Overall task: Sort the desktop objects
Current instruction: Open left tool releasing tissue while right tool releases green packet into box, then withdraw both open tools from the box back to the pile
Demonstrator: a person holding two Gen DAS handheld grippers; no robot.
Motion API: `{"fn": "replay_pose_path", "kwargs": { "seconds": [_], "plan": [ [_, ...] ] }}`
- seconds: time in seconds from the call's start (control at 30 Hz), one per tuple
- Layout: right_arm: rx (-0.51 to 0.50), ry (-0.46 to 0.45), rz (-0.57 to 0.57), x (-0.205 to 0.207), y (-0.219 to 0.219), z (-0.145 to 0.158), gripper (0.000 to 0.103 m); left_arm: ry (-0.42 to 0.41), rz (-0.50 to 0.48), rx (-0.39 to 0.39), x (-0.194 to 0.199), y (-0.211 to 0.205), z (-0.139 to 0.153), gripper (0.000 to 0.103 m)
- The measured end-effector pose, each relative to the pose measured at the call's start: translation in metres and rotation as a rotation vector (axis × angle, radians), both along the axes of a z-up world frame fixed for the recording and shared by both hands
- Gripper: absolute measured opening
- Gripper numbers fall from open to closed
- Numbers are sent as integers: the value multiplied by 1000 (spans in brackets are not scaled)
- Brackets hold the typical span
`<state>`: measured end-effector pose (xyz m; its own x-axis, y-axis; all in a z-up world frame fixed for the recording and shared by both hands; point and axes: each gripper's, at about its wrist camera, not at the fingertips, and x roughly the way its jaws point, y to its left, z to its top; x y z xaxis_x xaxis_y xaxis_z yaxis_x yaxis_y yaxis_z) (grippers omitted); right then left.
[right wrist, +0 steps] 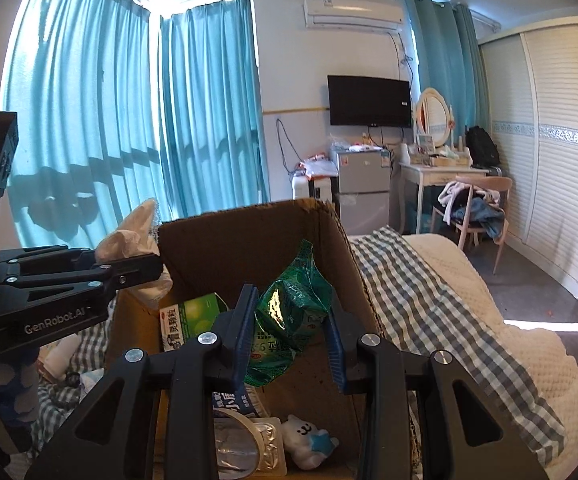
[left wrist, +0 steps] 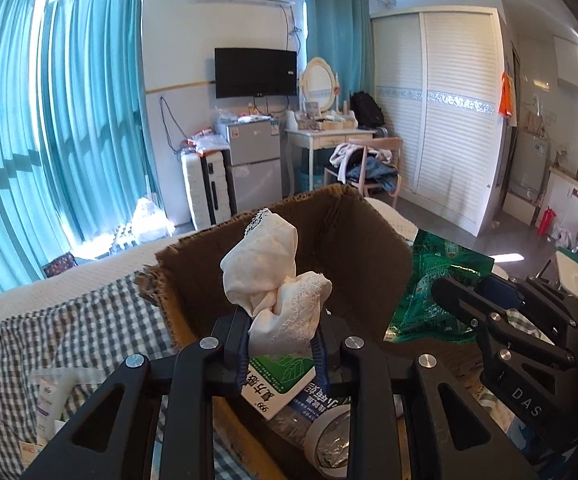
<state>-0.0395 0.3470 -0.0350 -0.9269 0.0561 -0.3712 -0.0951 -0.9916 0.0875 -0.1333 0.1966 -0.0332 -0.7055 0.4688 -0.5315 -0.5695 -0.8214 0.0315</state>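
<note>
My left tool (left wrist: 279, 344) is clamped on a crumpled white cloth (left wrist: 273, 276) with a lace edge, its two blue-padded jaws pressing the lower folds while the rest of the cloth stands up above them. I hold it over the open cardboard box (left wrist: 365, 240), which sits on the bed with its checked cover (left wrist: 89, 320). My right tool (right wrist: 289, 332) is clamped on a crinkled green packet (right wrist: 289, 312), the packet pinched between the blue pads and hanging inside the box's mouth, its lower end drooping below the jaws. In the right wrist view my left tool comes in from the left side at the box's near corner, the cloth poking up past the rim. Down in the box lie a green and white medicine carton (right wrist: 193, 320), a roll of clear tape (right wrist: 241, 448) on a flat clear packet, a blue printed pack half hidden under my tool, and a small white plush figure (right wrist: 309, 446) with a blue patch. Outside the box, on the checked cover at the left, lies a white tube (left wrist: 51, 400). Beyond the bed stand teal curtains (right wrist: 209, 112), a wall television (right wrist: 369, 100) and a white wardrobe (right wrist: 549, 140).
</note>
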Motion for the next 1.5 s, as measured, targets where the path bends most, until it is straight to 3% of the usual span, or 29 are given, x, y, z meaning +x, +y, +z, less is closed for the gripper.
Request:
{"fn": "replay_pose_path", "kwargs": {
  "seconds": [0.3,0.53,0.63,0.83,1.07,1.33,1.5],
  "plan": [
    [-10,-101,-15,-23,5,-24,32,-65,-20,-22,-24,16,-31,28],
    [8,-126,-26,-28,3,-27,34,-83,1,-11,-26,11,-34,55],
    [16,-117,-40,-24,1,-21,41,-72,15,8,-23,5,-28,70],
    [28,-74,-53,-13,-3,-7,43,-41,45,60,-14,-11,-9,90],
    [68,-25,-45,8,-14,13,43,11,70,97,2,-35,20,93],
    [102,36,-17,28,-36,37,52,99,130,140,41,-69,48,103],
    [102,64,-3,44,-51,53,61,155,186,162,60,-98,66,103]
  ]
}}
